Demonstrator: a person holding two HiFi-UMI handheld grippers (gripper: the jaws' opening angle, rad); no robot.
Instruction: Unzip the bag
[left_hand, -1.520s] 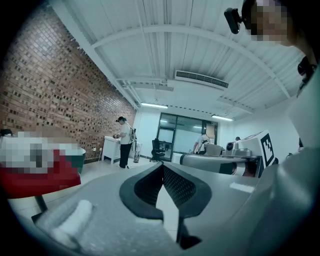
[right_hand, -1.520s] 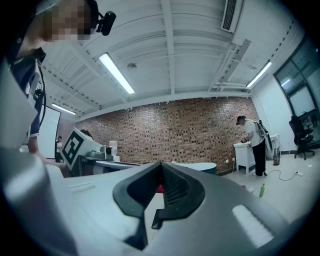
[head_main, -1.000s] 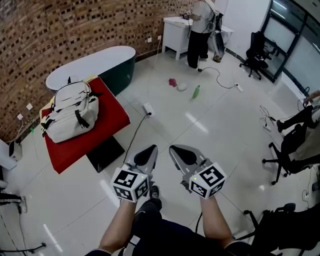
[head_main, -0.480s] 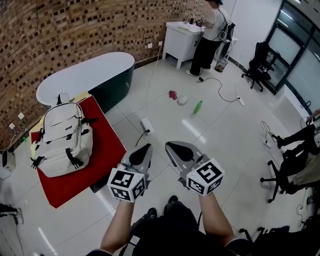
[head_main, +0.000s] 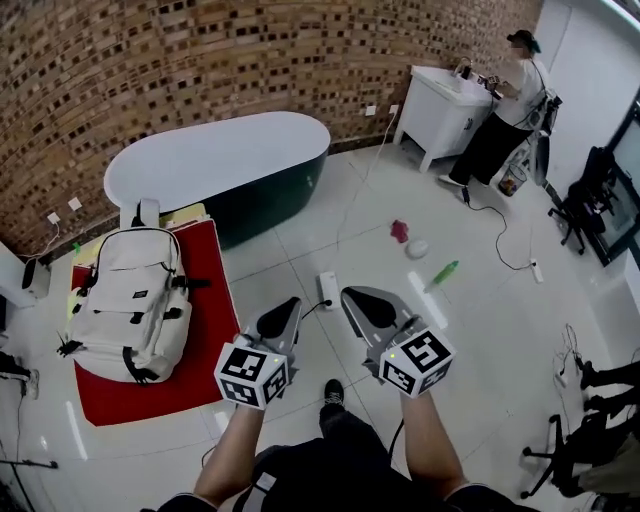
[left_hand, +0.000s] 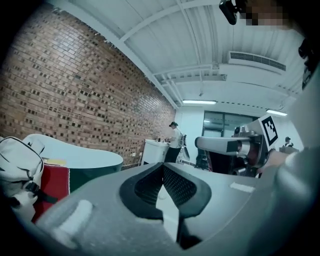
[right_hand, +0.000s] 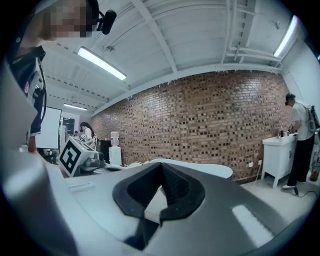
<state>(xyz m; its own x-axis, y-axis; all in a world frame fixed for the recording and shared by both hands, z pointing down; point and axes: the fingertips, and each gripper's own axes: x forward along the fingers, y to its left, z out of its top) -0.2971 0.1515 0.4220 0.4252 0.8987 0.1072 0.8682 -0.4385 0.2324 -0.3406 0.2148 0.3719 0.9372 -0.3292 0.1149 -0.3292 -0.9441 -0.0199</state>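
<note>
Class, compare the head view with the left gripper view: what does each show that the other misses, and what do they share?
Only the head view: a green bottle and a power strip on the floor, plus the whole white backpack. Only the left gripper view: the ceiling, with a lit strip light and a vent unit. Both: the backpack on the red surface, the bathtub, the brick wall and a person at a white cabinet.

Left gripper beside right gripper, tips apart, both near level, pointing ahead. Both jaw pairs closed together, nothing between.
</note>
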